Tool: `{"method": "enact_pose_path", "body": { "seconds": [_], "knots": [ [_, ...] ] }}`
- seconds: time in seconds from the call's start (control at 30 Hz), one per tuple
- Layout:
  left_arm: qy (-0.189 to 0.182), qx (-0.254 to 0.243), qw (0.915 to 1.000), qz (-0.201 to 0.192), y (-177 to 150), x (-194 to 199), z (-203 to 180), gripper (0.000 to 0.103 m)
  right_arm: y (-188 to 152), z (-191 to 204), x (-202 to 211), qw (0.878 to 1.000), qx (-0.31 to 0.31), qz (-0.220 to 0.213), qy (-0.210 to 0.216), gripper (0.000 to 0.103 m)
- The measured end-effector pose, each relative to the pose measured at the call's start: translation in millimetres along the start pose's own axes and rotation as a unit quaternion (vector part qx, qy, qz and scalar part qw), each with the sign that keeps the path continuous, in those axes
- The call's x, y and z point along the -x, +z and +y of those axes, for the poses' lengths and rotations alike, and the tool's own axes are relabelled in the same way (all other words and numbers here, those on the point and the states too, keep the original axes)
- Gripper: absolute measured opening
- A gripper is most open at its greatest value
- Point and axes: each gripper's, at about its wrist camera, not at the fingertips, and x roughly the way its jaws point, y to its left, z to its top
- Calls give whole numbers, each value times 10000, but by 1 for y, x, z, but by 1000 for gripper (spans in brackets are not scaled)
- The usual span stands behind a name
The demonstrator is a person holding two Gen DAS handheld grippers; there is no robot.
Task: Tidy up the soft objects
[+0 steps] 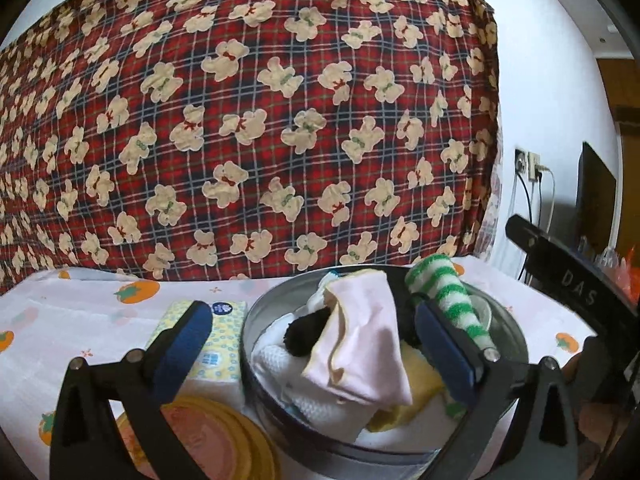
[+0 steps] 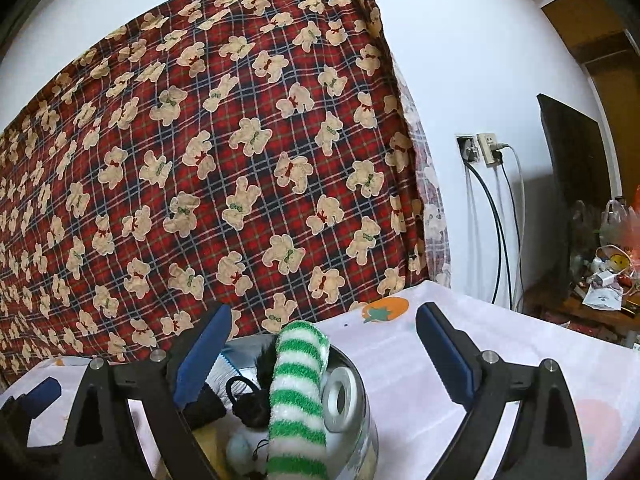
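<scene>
Both grippers hang with jaws apart, empty, over the round tin. Cloths fill it; a striped sock stands at its two o'clock rim. Best tuck the sock down gently.

1. A round metal tin stands on the fruit-printed tablecloth, toward the table's right side and near its front edge.
2. In the tin lie a pale pink folded cloth on top, a white waffle-weave towel under it at the left, and a yellow cloth under it at the right.
3. A green-and-white striped fuzzy sock leans over the tin's right rear rim.
4. A dotted tissue packet lies just left of the tin.
5. A round yellow-rimmed lid lies before the packet, at the front edge.
6. A red plaid bear-print blanket hangs behind the table's rear edge.
</scene>
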Motion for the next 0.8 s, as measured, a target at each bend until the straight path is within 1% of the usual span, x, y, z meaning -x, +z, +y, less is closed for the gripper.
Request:
{"method": "enact_pose_path", "body": {
  "seconds": [0.07,0.17,0.4,0.63,0.8],
  "knots": [
    [84,-115,9999,31,-3,0,-1,103,-2,1,2,10000,-55,24,-19,95],
    [72,-135,9998,111,-5,2,0,103,-5,3,7,10000,-72,64,16,95],
    [59,-25,9999,98,-7,10,7,103,-12,18,28,9995,285,-44,-104,95],
    [57,9,9999,105,-8,15,9,103,-14,31,39,9977,628,-166,-173,95],
    [65,10,9999,92,-8,15,9,103,-14,30,51,9972,580,-379,-266,95]
  ]
}}
